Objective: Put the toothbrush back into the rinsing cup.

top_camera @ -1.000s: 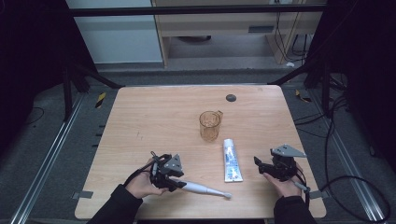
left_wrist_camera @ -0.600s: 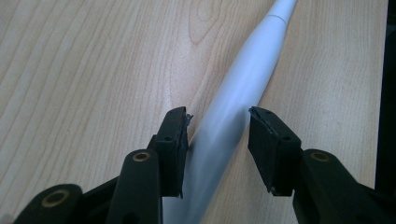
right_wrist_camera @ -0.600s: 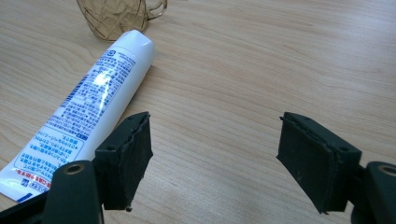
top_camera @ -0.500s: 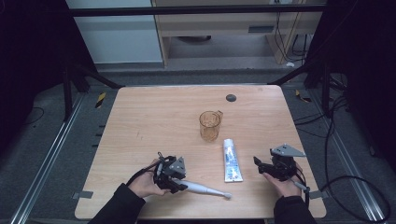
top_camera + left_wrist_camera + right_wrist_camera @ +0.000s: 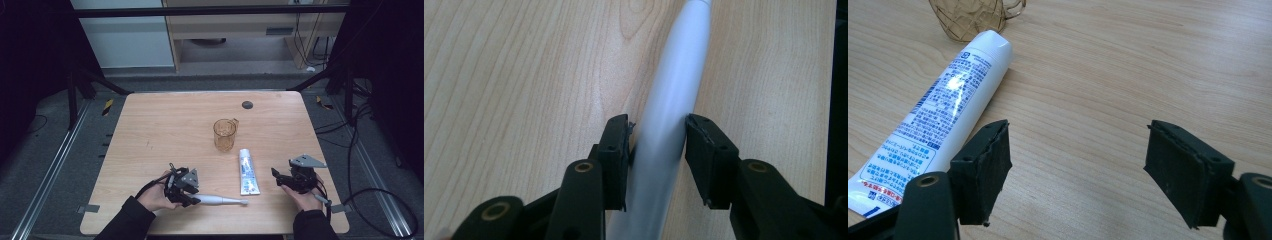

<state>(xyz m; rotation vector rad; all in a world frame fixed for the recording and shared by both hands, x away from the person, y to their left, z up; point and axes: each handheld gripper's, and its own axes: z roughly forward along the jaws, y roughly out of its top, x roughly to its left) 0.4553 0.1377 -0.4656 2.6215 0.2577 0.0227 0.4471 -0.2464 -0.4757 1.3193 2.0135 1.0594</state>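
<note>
A white toothbrush [image 5: 220,200] lies along the table's near edge. My left gripper [image 5: 192,199] has its jaws around the thick handle. In the left gripper view the handle [image 5: 674,100] fills the gap of the left gripper [image 5: 656,125]; its jaws have just been closing and both pads meet the handle. My right gripper [image 5: 276,175] rests at the near right, open, with bare wood between the jaws of the right gripper [image 5: 1078,150]. A white toothpaste tube [image 5: 246,171] lies just left of it, shown as the tube [image 5: 943,115].
An amber see-through cup [image 5: 224,134] stands upright mid-table, beyond the tube's cap end; its base [image 5: 973,17] appears in the right gripper view. A small dark disc [image 5: 247,105] lies near the far edge. The table's near edge [image 5: 215,233] runs close under both hands.
The left gripper's jaws have drawn in on the toothbrush handle. Both hands, the tube and the cup stay where they were.
</note>
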